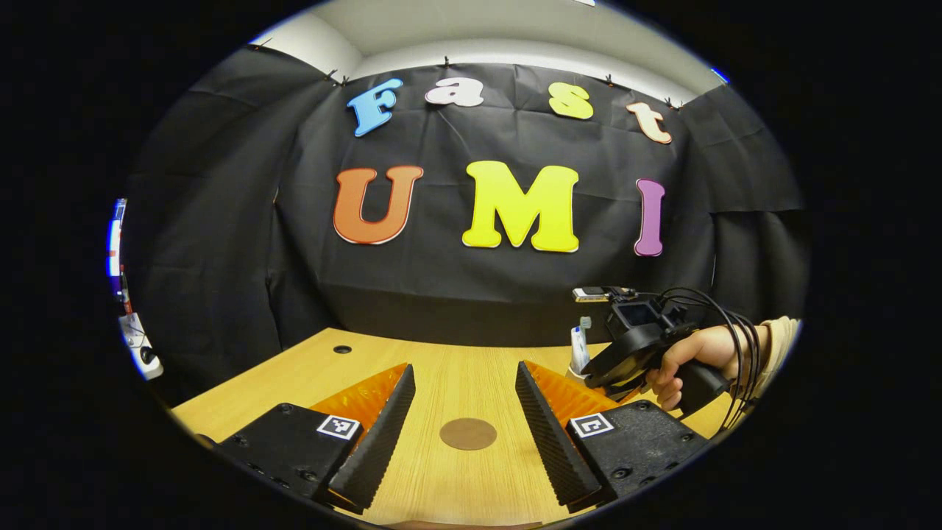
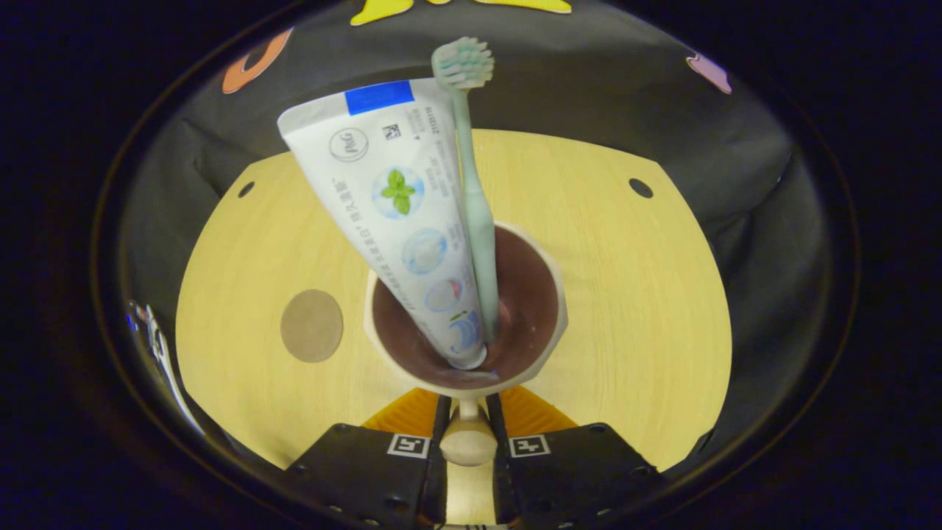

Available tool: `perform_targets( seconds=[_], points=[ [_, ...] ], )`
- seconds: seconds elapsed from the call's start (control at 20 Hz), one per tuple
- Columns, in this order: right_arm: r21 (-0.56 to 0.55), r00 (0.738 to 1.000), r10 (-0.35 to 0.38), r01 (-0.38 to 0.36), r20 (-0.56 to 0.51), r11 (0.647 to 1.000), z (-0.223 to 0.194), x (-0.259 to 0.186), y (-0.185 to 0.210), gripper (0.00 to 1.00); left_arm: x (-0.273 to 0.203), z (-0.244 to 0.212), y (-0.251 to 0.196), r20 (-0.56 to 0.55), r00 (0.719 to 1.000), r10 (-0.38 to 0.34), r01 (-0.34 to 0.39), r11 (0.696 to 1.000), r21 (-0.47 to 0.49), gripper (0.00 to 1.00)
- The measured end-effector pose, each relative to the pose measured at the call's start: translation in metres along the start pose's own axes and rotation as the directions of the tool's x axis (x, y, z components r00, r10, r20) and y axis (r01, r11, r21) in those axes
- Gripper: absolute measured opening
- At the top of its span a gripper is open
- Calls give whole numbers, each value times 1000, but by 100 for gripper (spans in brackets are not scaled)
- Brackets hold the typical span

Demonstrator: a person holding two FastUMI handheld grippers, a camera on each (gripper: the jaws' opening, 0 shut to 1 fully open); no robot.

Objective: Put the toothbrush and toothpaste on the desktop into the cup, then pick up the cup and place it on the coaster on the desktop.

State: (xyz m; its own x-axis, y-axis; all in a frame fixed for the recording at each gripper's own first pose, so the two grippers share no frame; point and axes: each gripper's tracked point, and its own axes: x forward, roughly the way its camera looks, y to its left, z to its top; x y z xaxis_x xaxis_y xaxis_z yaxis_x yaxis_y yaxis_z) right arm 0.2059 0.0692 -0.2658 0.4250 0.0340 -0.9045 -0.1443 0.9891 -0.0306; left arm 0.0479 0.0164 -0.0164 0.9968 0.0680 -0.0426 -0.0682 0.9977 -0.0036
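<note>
Light wooden desktop (image 2: pixel 625 309) with round cable holes, flat brown coaster (image 2: pixel 312 325) lying on it

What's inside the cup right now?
The toothpaste and toothbrush stand inside the cup, leaning together. Their lower ends cover part of the cup's bottom.

Place: a recording booth set up indoors, not a lived-in home.
Walls: black cloth (image 1: pixel 221 221) was clipped up on all sides, pale ceiling above.
Surface: a light wood table (image 1: pixel 456 368) with round cable holes.
Gear: cabled handheld rig.
</note>
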Motion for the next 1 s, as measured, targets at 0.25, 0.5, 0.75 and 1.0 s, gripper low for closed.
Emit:
perform_targets(
  seconds=[0.25,0.5,0.75,1.0],
  points=[
    [-72,999,52,-53,-10,996,2,-1,-6,24,-15,22,29,74,995,70,-74,996,50,88],
    [-160,994,108,-111,-27,981,6,1,-14,24,-21,30,45,92,991,101,-107,993,54,88],
    [-223,990,128,-138,-61,965,5,2,-18,24,-23,32,57,94,989,112,-115,993,29,88],
    [-274,993,104,-113,-50,955,12,2,-24,24,-20,29,65,85,989,120,-121,992,15,88]
  ],
)
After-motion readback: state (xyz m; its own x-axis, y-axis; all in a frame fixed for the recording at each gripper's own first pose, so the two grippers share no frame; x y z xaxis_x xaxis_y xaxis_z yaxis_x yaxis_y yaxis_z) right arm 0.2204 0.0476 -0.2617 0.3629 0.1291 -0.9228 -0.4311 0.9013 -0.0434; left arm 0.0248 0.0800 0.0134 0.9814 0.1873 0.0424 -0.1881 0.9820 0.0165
